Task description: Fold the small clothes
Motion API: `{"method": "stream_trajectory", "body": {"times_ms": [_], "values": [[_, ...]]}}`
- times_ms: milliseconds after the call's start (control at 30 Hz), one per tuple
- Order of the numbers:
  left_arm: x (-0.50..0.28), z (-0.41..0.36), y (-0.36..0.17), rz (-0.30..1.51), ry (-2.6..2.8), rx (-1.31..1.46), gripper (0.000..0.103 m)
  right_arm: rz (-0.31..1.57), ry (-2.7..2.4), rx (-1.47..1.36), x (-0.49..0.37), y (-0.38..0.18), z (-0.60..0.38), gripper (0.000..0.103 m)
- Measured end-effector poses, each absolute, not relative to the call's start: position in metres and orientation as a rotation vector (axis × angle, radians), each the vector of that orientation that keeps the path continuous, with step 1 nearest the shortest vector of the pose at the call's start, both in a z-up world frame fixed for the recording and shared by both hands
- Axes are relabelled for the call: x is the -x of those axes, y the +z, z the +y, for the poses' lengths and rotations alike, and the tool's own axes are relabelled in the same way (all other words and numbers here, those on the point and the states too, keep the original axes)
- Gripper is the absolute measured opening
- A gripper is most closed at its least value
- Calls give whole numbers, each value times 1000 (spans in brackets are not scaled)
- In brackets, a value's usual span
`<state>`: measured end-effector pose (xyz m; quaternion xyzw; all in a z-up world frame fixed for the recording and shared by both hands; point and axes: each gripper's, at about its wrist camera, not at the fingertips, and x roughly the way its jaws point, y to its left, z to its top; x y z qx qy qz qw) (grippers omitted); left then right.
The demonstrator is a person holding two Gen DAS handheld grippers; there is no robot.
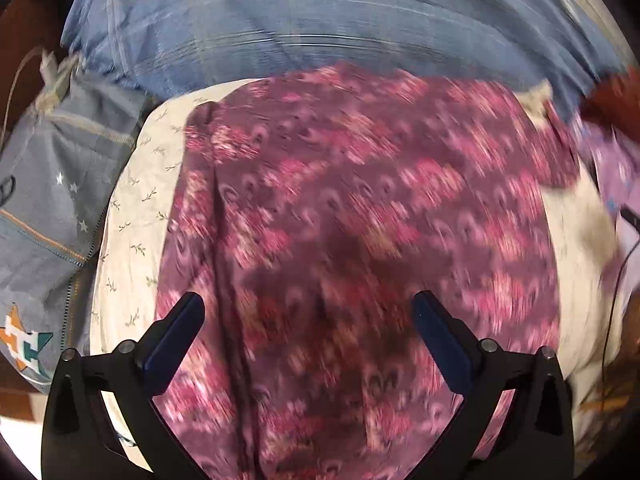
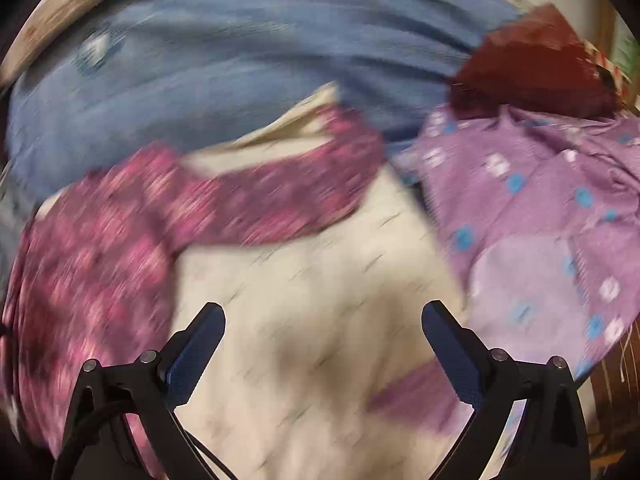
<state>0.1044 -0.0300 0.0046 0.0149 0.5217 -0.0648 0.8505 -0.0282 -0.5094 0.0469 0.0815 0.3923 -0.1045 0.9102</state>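
A maroon and pink patterned garment (image 1: 352,208) lies spread on a cream sprigged cloth (image 1: 132,216). My left gripper (image 1: 308,308) is open and empty just above the garment's near part. In the right wrist view the same garment (image 2: 104,248) lies at the left, with a sleeve (image 2: 288,184) reaching right. My right gripper (image 2: 324,316) is open and empty over the cream cloth (image 2: 304,288). Both views are blurred by motion.
A blue sheet (image 1: 320,20) covers the far side. A grey star-print garment (image 1: 44,184) lies at the left. A lilac dotted garment (image 2: 532,200) and a dark red cloth (image 2: 532,76) lie at the right. A dark cable (image 1: 616,280) hangs at the right edge.
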Motion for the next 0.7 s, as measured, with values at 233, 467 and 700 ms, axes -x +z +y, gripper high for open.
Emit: {"method": "stream_trajectory", "body": {"times_ms": [233, 467, 700], "values": [[-184, 17, -9, 1174, 91, 111, 103, 793, -350, -190, -66, 61, -569, 100], [-218, 35, -47, 1248, 172, 155, 103, 885, -354, -191, -182, 22, -569, 99], [-234, 43, -79, 1310, 232, 141, 103, 991, -317, -166, -240, -19, -581, 34]]}}
